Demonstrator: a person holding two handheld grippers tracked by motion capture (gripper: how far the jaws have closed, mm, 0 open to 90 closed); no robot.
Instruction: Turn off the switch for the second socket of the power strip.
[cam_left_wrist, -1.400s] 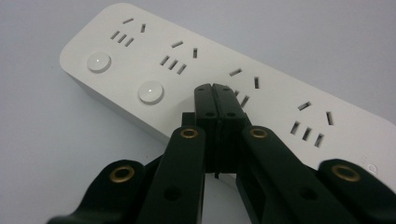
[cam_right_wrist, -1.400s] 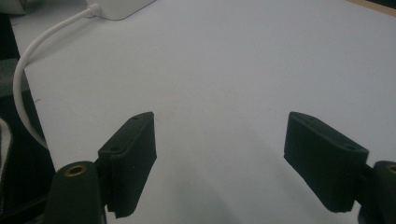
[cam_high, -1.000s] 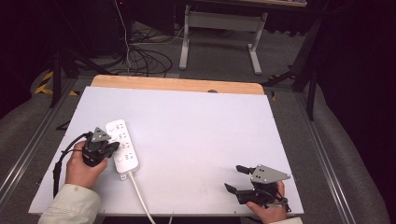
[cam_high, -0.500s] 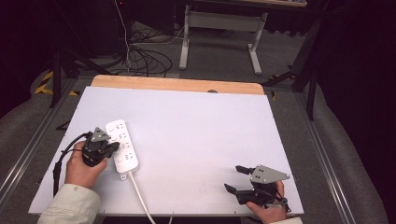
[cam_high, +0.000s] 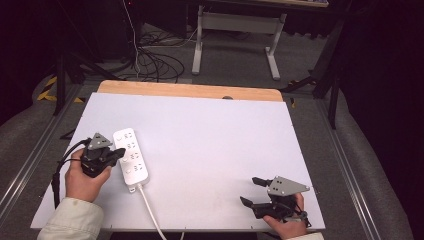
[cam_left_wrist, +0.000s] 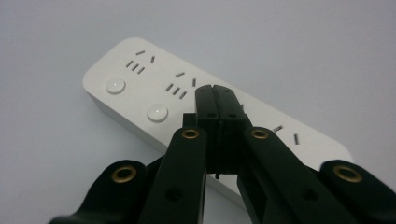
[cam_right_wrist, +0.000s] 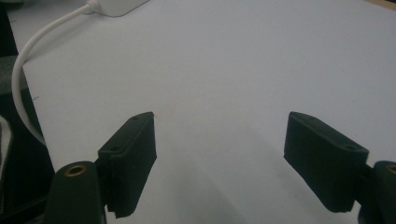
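A white power strip lies flat on the left part of the white table, its long axis running near to far. Its white cord leaves the near end and runs off the table's near edge. The left gripper reaches in from the strip's left side, its jaws pressed together with nothing between them, the tips over the strip's top face beside a round button. The right gripper rests at the near right of the table, well apart from the strip, jaws spread wide and empty.
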